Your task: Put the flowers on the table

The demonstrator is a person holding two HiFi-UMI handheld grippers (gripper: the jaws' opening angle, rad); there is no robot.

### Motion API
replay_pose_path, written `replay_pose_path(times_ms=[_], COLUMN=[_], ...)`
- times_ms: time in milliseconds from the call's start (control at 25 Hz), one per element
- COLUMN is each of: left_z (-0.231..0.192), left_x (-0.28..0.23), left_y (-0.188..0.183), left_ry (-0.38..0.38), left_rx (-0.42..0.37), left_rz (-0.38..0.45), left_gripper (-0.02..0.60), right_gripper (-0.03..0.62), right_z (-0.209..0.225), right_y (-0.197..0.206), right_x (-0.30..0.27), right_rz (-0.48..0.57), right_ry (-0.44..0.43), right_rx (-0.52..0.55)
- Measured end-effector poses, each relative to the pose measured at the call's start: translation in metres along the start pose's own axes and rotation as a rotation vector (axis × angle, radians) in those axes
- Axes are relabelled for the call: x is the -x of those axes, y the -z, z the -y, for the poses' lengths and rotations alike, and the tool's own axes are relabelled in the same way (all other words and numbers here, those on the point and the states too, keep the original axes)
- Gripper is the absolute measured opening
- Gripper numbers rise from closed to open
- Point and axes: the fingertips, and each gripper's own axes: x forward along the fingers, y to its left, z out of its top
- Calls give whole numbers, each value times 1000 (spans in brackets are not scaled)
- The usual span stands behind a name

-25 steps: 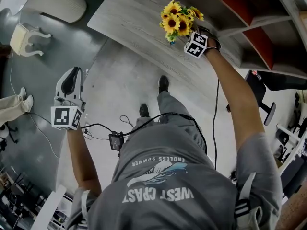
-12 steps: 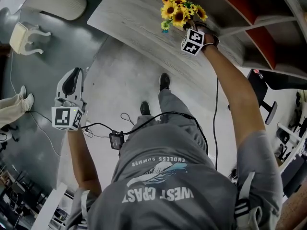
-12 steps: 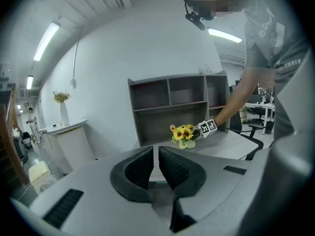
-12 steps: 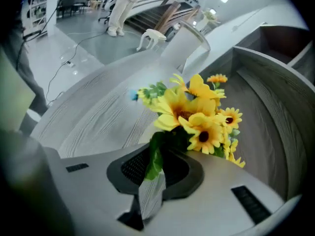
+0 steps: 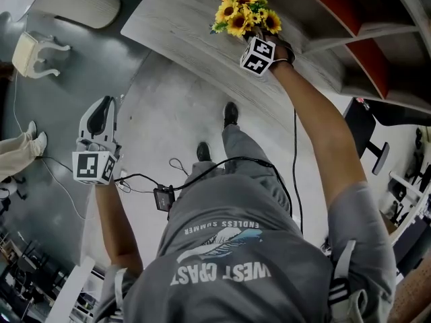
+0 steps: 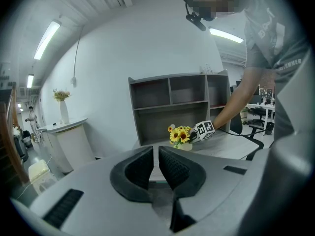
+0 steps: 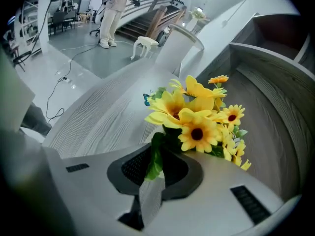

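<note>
As I watch from the head view, table (image 5: 168, 29): one grey wood-grain top, running slantwise ahead of me.
Shelf unit (image 6: 172, 102): one, behind the table; three cubbies along its top row, one wide bay below.
Shirt (image 5: 229, 261): grey, print upside down to me, "ENDLESS SUMMER" over "WEST COAST".
Flowers (image 5: 244, 15): one yellow bunch over the table's far part, beside the shelf unit; at least five heads counted in the right gripper view (image 7: 197, 117). Whether its base touches the top I can't tell.
Change: against half a second ago, the bunch and my right gripper sit further left along the table; my left side looks unchanged.
Right gripper (image 7: 158, 163): clamped on the flowers, green leaf and stems pinched between its jaws.
Left gripper (image 6: 156, 163): low at my left, well apart from the table; jaws drawn together, thin slit, nothing between.
Marker cubes: two, one per gripper, right (image 5: 256, 55), left (image 5: 93, 167).
</note>
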Motion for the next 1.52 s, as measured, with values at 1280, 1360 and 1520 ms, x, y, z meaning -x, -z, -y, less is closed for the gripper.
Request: replay_pose_path(times_ms=[1280,1360,1520], left_z=[3,4,2], left_x=[-8,-8,-8], left_y=[15,15,18], left_ry=[14,14,15], left_rx=[30,31,38], left_rz=[-39,-41,-48], left_gripper=[46,46,46], right_gripper=[110,110,110], right_z=[-1,4,10], right_y=[-47,-42,-36], right_x=[-16,-19,-26], right_rz=[33,36,33], right_ry=[183,194,188], right_rx=[132,120,121])
